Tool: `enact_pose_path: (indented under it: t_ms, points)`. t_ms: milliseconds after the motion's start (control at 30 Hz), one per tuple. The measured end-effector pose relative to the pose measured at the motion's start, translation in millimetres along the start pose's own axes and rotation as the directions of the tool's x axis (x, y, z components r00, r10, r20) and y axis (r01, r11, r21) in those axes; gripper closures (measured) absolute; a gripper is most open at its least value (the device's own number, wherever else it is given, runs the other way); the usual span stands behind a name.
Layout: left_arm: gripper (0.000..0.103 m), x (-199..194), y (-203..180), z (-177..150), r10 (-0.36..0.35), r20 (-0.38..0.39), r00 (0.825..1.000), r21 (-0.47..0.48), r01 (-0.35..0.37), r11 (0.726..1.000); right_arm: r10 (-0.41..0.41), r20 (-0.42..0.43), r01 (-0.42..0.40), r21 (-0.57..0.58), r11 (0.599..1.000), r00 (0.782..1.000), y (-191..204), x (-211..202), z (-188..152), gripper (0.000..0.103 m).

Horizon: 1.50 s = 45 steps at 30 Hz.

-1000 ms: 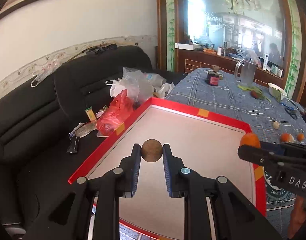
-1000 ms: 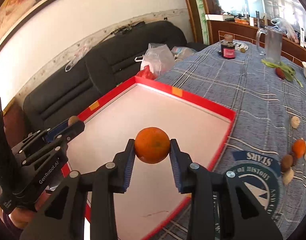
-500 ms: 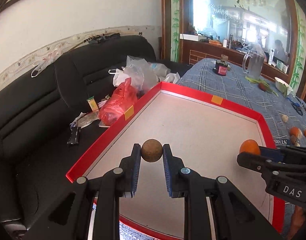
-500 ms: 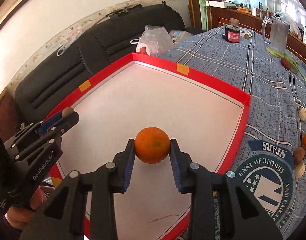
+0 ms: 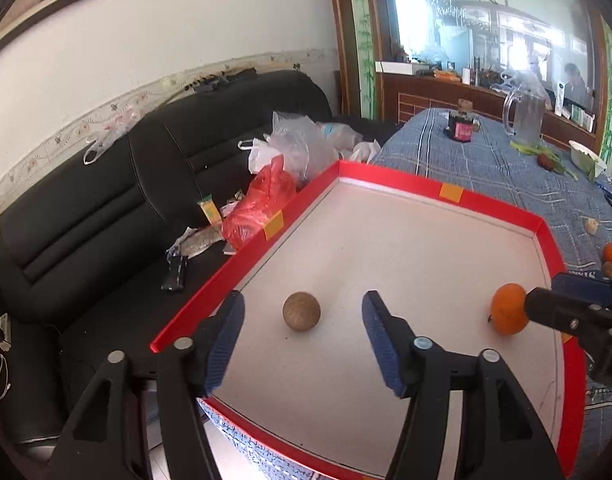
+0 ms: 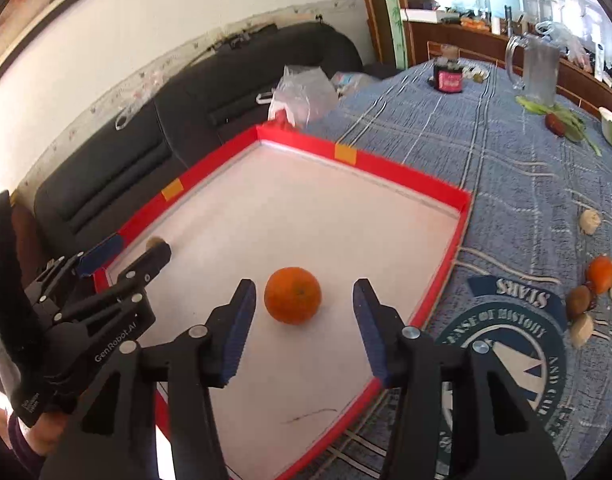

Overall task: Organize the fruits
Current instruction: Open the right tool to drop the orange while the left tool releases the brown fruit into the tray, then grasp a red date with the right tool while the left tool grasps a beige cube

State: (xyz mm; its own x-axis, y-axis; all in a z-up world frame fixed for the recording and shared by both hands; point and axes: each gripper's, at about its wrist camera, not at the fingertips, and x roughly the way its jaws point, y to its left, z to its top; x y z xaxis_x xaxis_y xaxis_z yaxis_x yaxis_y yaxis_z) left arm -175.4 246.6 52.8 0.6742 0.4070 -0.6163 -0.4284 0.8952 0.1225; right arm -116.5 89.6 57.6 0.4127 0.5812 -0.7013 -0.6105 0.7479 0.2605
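Note:
A round brown fruit [image 5: 301, 311] rests on the white floor of the red-rimmed tray [image 5: 401, 179], between the spread fingers of my open left gripper [image 5: 302, 320]. An orange [image 6: 292, 295] lies on the same tray [image 6: 385, 170], framed by my open right gripper [image 6: 304, 304]. In the left wrist view the orange [image 5: 507, 309] shows at the right with the right gripper's fingertip [image 5: 545, 310] beside it. In the right wrist view the left gripper [image 6: 124, 258] sits at the left, and the brown fruit [image 6: 154, 243] peeks out behind its finger.
More fruits [image 6: 599, 274] lie on the blue checked tablecloth [image 6: 505, 160] right of the tray. A dark jar [image 6: 449, 74] and a glass jug [image 6: 539, 68] stand farther back. A black sofa [image 5: 98, 200] with plastic bags [image 5: 262, 208] runs along the tray's left side.
Both grippers have lowered to the tray and opened. The brown fruit and the orange, held aloft before, now rest on the tray floor.

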Motion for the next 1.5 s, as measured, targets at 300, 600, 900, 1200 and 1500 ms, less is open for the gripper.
enact_pose_path:
  t_ms: [300, 600, 900, 1200, 1500]
  points:
    - [0.021, -30.4, -18.6, 9.6, -0.002, 0.072, 0.997, 0.020, 0.001, 1.000, -0.035, 0.110, 0.027, 0.076, 0.997, 0.993, -39.0, -49.8, 0.7, 0.047]
    - [0.019, -50.3, -59.6, 14.9, -0.031, 0.098, 0.995, 0.089, 0.022, 0.996, -0.086, 0.172, 0.055, 0.177, 0.983, 0.981, -94.4, -91.5, -12.4, 0.047]
    - [0.018, -59.8, -113.3, 17.0, -0.057, 0.093, 0.994, 0.191, 0.039, 0.981, -0.150, 0.204, 0.093, 0.264, 0.960, 0.967, -153.5, -126.2, -26.3, 0.047]
    - [0.018, -68.6, -165.2, 21.6, -0.096, 0.097, 0.991, 0.280, 0.066, 0.958, -0.212, 0.209, 0.130, 0.347, 0.929, 0.955, -216.6, -146.6, -26.8, 0.047]
    - [0.017, -53.6, -220.7, 18.5, -0.171, 0.020, 0.985, 0.362, 0.153, 0.919, -0.155, 0.197, 0.032, 0.516, 0.856, 0.968, -295.5, -138.5, -40.6, 0.047]
